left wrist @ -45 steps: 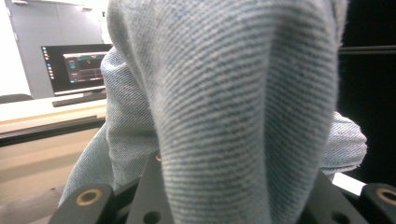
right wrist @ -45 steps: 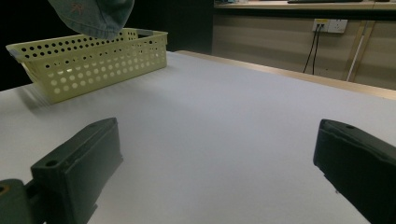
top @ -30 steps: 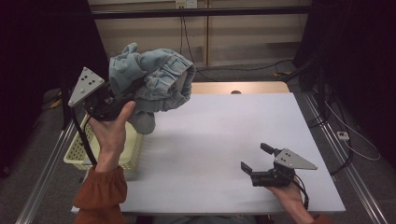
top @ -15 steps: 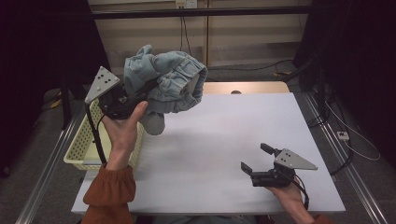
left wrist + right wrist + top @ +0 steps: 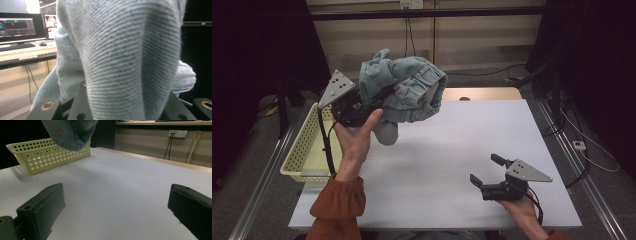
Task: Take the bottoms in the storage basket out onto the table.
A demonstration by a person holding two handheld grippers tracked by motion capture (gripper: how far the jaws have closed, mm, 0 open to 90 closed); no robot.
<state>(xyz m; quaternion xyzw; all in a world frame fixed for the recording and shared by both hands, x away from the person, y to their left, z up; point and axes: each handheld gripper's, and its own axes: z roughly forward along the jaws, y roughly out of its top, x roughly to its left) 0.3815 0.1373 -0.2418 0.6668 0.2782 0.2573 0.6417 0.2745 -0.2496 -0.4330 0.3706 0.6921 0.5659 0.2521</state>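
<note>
The left gripper (image 5: 364, 107) is raised above the near left part of the counter (image 5: 452, 150), and its jaws are clamped on a bunched pair of light blue denim shorts (image 5: 407, 95). In the left gripper view the denim (image 5: 125, 57) bulges up directly from between the jaws and spreads over both of them, so the pads themselves are hidden under the cloth. From the high view the bundle sits ahead of and above the jaws, with one loose fold hanging below them, clear of the counter.

The right gripper (image 5: 486, 171) rests low at the near right of the counter, well apart from the shorts. Its jaws stand wide with bare counter between them. Far ahead of them and up to the left, the hanging hem of the shorts (image 5: 71, 135) dangles in front of a pale yellow perforated basket (image 5: 47, 155).

That basket (image 5: 302, 150) stands at the left edge of the counter, just below and behind the left jaws. Between the two grippers lies open counter.

The counter is white and matt, with a wooden strip (image 5: 482, 93) along its far edge. Beyond it are pale wall panels, hanging cables (image 5: 409, 37) and dark surroundings; the left gripper view shows lit monitors (image 5: 22, 25) on a desk.
</note>
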